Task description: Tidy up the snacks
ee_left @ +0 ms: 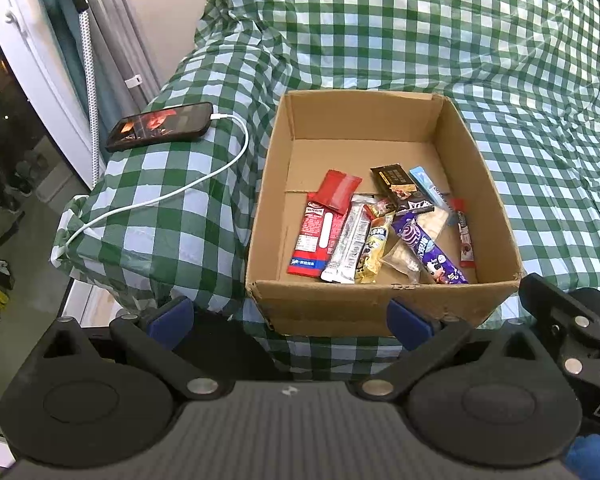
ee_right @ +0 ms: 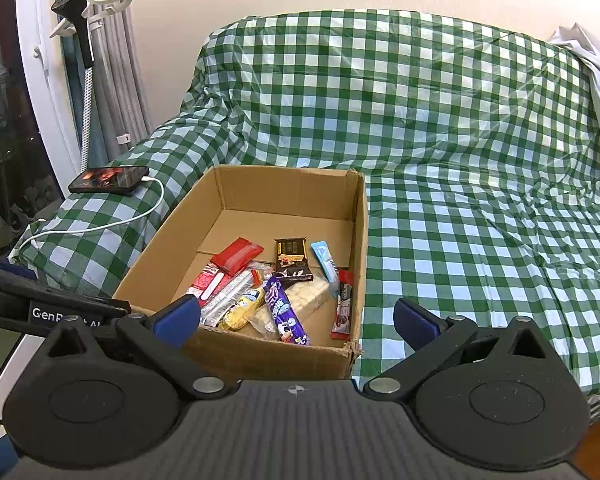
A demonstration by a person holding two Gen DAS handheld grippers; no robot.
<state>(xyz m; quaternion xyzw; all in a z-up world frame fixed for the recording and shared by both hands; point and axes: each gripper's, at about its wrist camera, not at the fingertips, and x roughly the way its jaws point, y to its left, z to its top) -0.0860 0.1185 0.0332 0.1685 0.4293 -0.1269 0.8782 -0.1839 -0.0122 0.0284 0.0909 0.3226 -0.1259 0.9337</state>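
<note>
Both my claws, left (ee_left: 290,320) and right (ee_right: 296,320), gape empty; snacks (ee_left: 380,228) ahead fill the box (ee_left: 380,308), seemingly finished.

An open cardboard box (ee_left: 384,304) is set upright on green-checked cloth. Wrapped snacks (ee_left: 380,224) are heaped flat in its near half: red packets at left, a purple bar (ee_right: 286,316) in the middle.

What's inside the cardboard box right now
The cardboard box holds loose snacks at its near end: a purple bar, red packet, dark chocolate bar and others. They overlap, so anything beneath them is hidden.
</note>
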